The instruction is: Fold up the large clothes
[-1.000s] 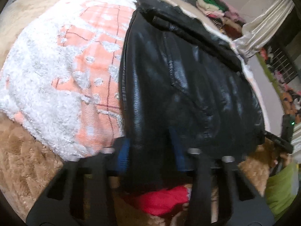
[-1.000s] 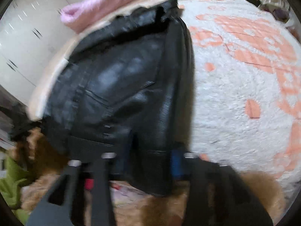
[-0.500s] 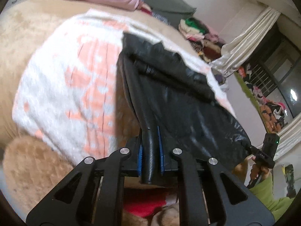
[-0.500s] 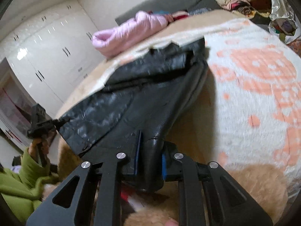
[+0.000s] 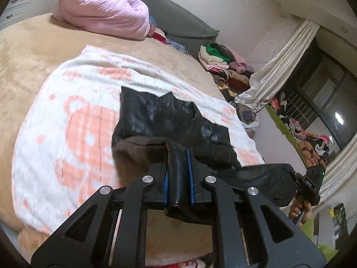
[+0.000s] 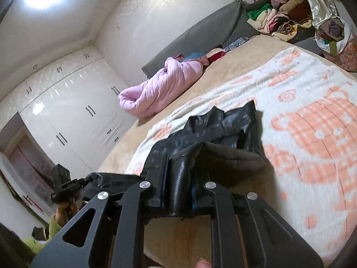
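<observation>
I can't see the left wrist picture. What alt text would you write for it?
A left gripper is clamped on the lifted edge of a black leather jacket, whose far end lies on a white and peach blanket on a tan bed. At right, the right gripper holds the same edge; a pink quilt lies beyond.

The black leather-look jacket (image 5: 171, 120) has a glossy, finely grained skin that catches the light, with a dull brown cloth lining (image 6: 225, 156) showing at its lifted hem. Under it lies a white and peach fleece blanket (image 5: 67, 134), fuzzy and matt, over a tan plush bedspread (image 5: 26, 51). The puffy pink quilted coat (image 6: 160, 91) has a faint sheen (nylon, by the look). The white wardrobe doors (image 6: 67, 116) are high-gloss, the cream curtain (image 5: 279, 67) satiny
</observation>
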A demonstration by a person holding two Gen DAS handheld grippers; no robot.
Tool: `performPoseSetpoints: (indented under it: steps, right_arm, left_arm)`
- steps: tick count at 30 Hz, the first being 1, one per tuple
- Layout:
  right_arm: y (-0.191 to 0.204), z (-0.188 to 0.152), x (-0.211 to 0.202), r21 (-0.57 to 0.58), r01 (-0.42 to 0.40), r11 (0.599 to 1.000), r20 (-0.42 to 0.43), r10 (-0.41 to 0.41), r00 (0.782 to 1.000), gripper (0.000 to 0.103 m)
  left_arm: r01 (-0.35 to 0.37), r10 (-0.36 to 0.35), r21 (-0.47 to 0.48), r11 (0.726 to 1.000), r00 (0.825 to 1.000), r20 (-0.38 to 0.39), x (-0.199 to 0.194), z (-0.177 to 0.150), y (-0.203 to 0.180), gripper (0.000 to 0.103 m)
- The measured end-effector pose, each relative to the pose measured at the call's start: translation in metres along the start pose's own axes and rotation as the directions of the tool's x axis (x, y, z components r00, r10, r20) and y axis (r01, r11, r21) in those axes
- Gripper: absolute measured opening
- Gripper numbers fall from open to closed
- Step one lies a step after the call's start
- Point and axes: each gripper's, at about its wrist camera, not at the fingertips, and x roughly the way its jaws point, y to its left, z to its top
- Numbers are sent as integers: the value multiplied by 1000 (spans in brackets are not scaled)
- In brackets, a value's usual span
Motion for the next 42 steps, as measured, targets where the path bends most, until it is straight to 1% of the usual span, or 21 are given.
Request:
performPoseSetpoints:
  steps: [3,5,7,10,13,21,24,28,31,33,34,36,38,42]
  right_arm:
    - [-5,13,12,19,6,1000,23,-7,1000,13]
    - [-10,19,19,41,9,999,35,-10,999,13]
    - [-15,33,31,55,14,998,39,-16,999,13]
    - [-16,45,47,44,49,998,37,-50,998,13]
    - [-20,54,65,43,68,997,28,-70,997,13]
    - [-44,71,105,72,117,990,-4,-117,993,14]
    - [-51,77,120,83,134,987,-18,-133,991,14]
    - [-64,81,142,98,163,982,-37,-160,986,15]
    - [-76,84,157,97,198,975,-59,-192,980,16]
    - [-86,84,171,73,254,965,-94,-246,965,16]
    - [-91,83,176,72,264,962,-107,-256,961,16]
    - [-99,80,187,64,283,957,-131,-273,953,17]
    - [-106,78,200,44,309,950,-154,-299,942,17]
    - [-117,78,211,54,303,951,-192,-288,938,21]
  left_arm:
    - [4,-4,-13,1000,1000,9,8,16,2,7]
    - [2,-1,-11,1000,1000,14,20,31,-1,8]
    - [-6,6,-13,1000,1000,17,31,43,-2,8]
    - [-19,19,-4,1000,1000,15,47,55,-1,8]
    - [-23,23,-26,999,1000,8,63,66,5,8]
    - [-40,40,-30,999,999,-10,101,87,16,10]
    - [-42,41,-36,998,999,-23,116,92,23,10]
    - [-62,61,-21,998,998,-35,137,95,33,12]
    - [-78,77,-29,997,996,-36,152,96,46,12]
    - [-80,79,-35,996,996,-31,163,96,57,13]
    - [-77,76,-42,996,997,-35,168,95,61,13]
    - [-83,80,-48,995,995,-62,182,94,69,13]
    - [-99,97,-29,995,992,-82,191,95,71,13]
    - [-86,84,-25,996,993,-82,195,96,73,20]
